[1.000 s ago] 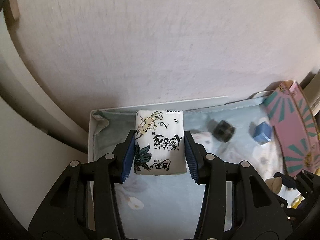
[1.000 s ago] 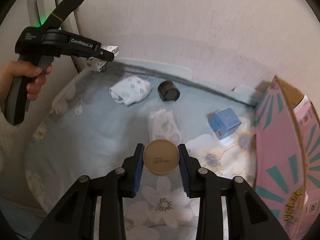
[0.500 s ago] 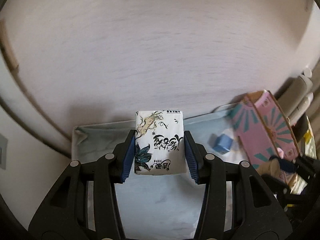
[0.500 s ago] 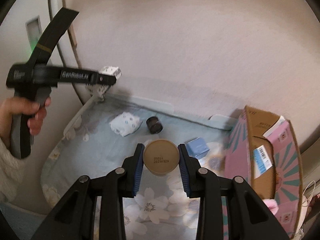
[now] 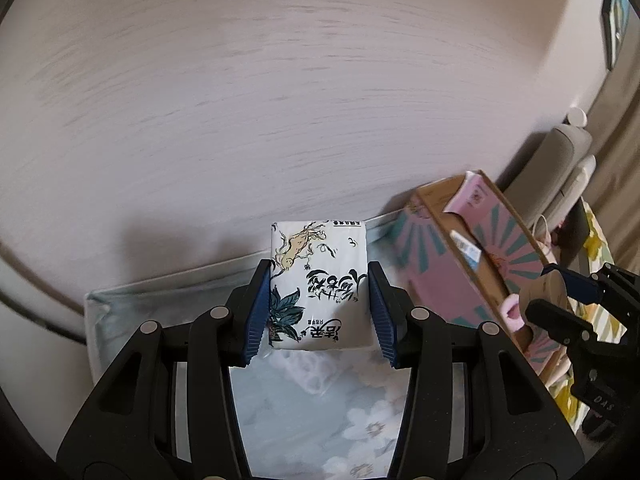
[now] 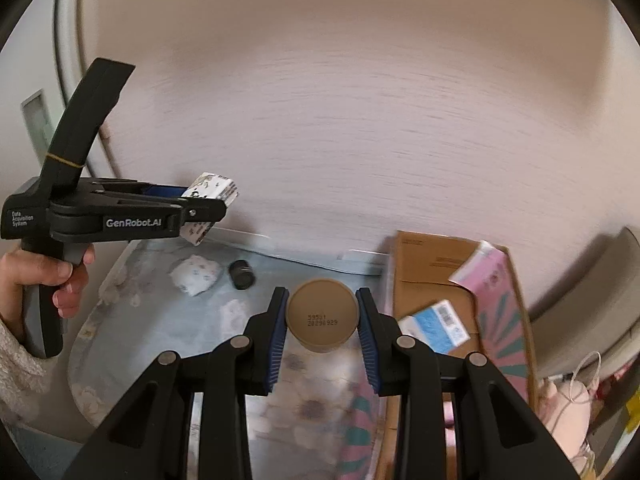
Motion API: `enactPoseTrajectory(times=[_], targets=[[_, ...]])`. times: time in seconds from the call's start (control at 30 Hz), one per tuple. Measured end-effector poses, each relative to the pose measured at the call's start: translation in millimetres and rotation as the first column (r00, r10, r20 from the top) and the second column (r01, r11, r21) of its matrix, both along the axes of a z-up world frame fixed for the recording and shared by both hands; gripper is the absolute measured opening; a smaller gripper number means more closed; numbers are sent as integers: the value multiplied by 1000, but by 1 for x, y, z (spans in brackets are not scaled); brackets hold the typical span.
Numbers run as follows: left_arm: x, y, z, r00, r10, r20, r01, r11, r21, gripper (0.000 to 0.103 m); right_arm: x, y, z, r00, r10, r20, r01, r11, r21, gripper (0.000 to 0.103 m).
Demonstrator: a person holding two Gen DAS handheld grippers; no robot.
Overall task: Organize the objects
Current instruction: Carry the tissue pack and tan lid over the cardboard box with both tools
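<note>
With the left tongs [image 5: 318, 306] clamping a tissue pack [image 5: 319, 284] and the right tongs [image 6: 322, 330] a cup [image 6: 322, 316], a sock [image 6: 196, 274] and cap [image 6: 242, 275] remained on the bed [image 6: 120, 320], outside the box [image 6: 496, 300].

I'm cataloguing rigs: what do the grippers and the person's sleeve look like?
Both are black plastic with blue ribbed pads and silver pivot bolts. The left gripper has a pistol handle, white "GenRobot.AI" lettering and a yellow band. The sleeve is fuzzy cream knit.
</note>
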State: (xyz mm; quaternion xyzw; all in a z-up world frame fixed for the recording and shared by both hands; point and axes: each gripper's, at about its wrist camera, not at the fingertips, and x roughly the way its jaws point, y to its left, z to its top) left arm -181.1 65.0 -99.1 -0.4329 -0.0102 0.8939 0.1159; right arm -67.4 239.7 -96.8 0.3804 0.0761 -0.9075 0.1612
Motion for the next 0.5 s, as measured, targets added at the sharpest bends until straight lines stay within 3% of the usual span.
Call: enactPoseTrajectory(times=[0.27, 0.5], targets=[[-18, 45, 16, 994, -106, -15, 106, 994, 5, 43, 2, 49, 3, 993, -116, 9, 116, 993, 2, 31], [-42, 105, 20, 975, -223, -16, 223, 975, -1, 43, 8, 88, 1, 977, -213, 15, 213, 977, 2, 31]])
